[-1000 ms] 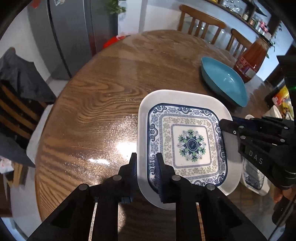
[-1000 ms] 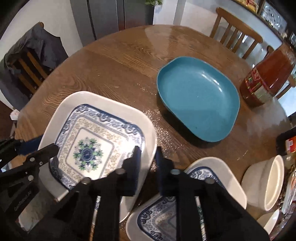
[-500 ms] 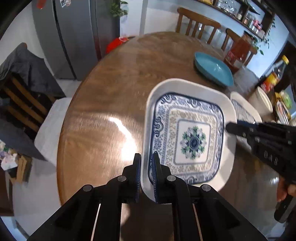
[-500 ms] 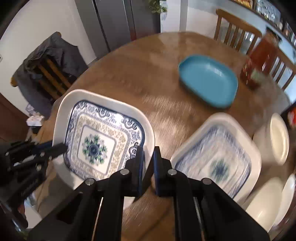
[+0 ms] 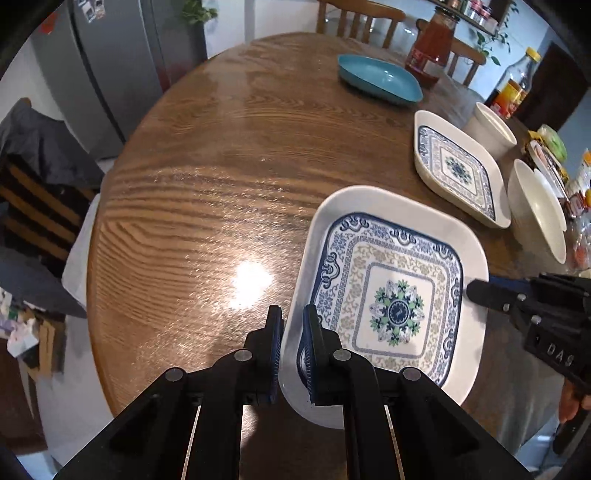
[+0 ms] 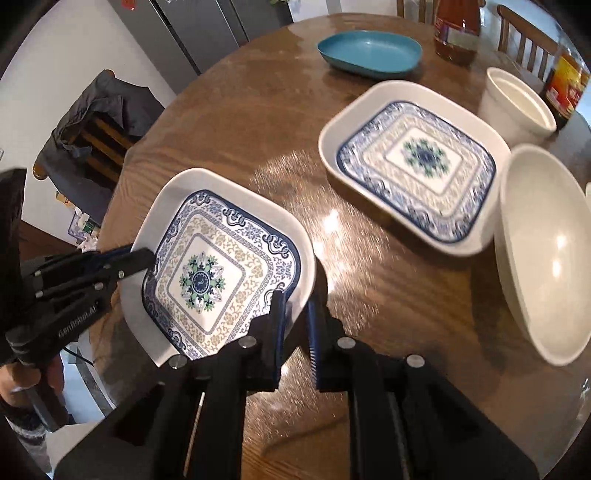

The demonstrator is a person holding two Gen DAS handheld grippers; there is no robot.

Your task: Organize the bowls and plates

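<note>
Grippers, left (image 5: 291, 350) and right (image 6: 295, 332), are pinching opposite rims of the patterned plate (image 5: 391, 295), right jaws easing open, so carrying it level toward the matching plate (image 6: 410, 162) at far right is advisable.

Round wooden table (image 5: 207, 192), grey fridge (image 5: 122, 62), chairs (image 5: 360, 16).

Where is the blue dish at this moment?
The blue dish lies at the table's far side in both views, beside the red bottle, beyond the second patterned plate.

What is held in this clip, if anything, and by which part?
Both claws hold the patterned square plate by opposite rim edges: left claw on one, right claw on the other.
</note>
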